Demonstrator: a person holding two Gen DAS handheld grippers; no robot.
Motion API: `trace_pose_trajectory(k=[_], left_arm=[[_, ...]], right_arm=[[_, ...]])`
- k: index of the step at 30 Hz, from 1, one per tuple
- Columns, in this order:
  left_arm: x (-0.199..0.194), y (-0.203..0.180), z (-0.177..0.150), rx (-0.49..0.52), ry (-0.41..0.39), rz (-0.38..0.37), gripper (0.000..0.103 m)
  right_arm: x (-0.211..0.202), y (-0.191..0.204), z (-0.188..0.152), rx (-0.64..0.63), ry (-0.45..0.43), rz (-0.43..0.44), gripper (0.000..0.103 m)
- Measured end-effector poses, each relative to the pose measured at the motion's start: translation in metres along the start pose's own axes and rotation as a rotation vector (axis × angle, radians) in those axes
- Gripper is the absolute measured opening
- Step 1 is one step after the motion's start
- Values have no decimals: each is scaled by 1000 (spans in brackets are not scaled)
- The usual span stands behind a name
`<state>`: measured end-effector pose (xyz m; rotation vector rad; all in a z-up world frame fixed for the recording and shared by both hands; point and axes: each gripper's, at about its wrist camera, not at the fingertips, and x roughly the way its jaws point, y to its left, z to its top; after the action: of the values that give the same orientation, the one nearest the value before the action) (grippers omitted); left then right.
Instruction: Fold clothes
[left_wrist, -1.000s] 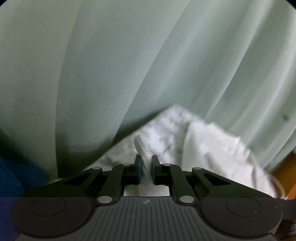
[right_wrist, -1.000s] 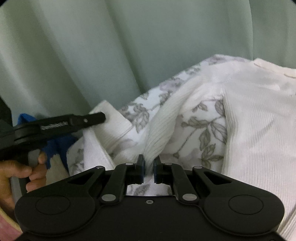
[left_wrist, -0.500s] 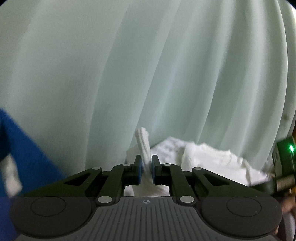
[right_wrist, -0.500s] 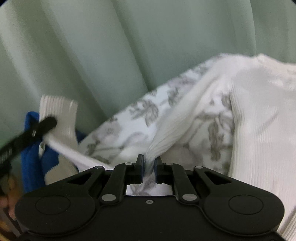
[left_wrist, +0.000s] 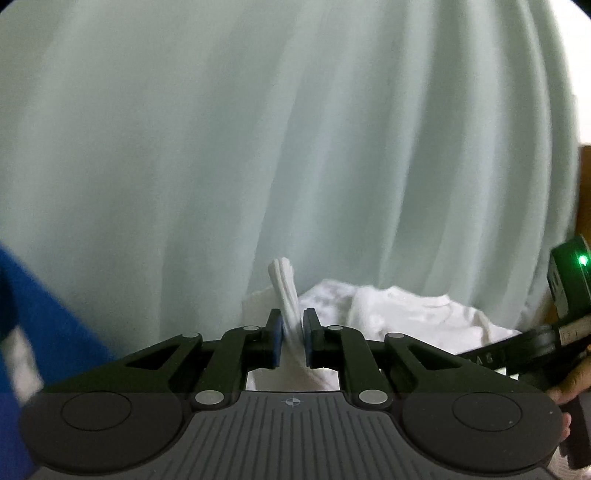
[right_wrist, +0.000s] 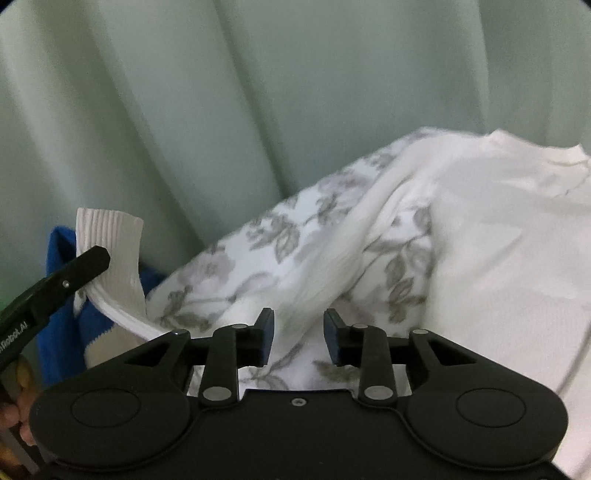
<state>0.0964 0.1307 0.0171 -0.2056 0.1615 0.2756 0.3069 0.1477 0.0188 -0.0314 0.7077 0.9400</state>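
A white ribbed sweater (right_wrist: 498, 258) lies on a floral sheet (right_wrist: 277, 240). My left gripper (left_wrist: 291, 334) is shut on the sweater's sleeve cuff (left_wrist: 284, 284), which sticks up above the pads. In the right wrist view the left gripper (right_wrist: 92, 264) holds that cuff (right_wrist: 110, 251) out at the far left, and the sleeve is stretched from there. My right gripper (right_wrist: 299, 334) has its jaws opening. The middle of the sleeve (right_wrist: 351, 251) runs down between them, and the pads no longer press on it.
A pale green curtain (left_wrist: 295, 147) hangs close behind the bed. A blue and white cloth (right_wrist: 59, 295) lies at the left beside the cuff. The right gripper's body (left_wrist: 535, 343) and a hand (left_wrist: 576, 380) show at the right edge of the left wrist view.
My left gripper has drawn the cuff out and away from the sweater to the left. My right gripper's jaws, shut on the sleeve fold before, have parted.
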Motion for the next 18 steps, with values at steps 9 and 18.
trace_pose_trajectory(k=[9, 18], left_arm=[[10, -66, -10, 215, -54, -127, 10], [11, -60, -16, 175, -15, -137, 10]], right_arm=[[-60, -8, 11, 127, -168, 159, 38], [-51, -15, 11, 141, -122, 129, 38]])
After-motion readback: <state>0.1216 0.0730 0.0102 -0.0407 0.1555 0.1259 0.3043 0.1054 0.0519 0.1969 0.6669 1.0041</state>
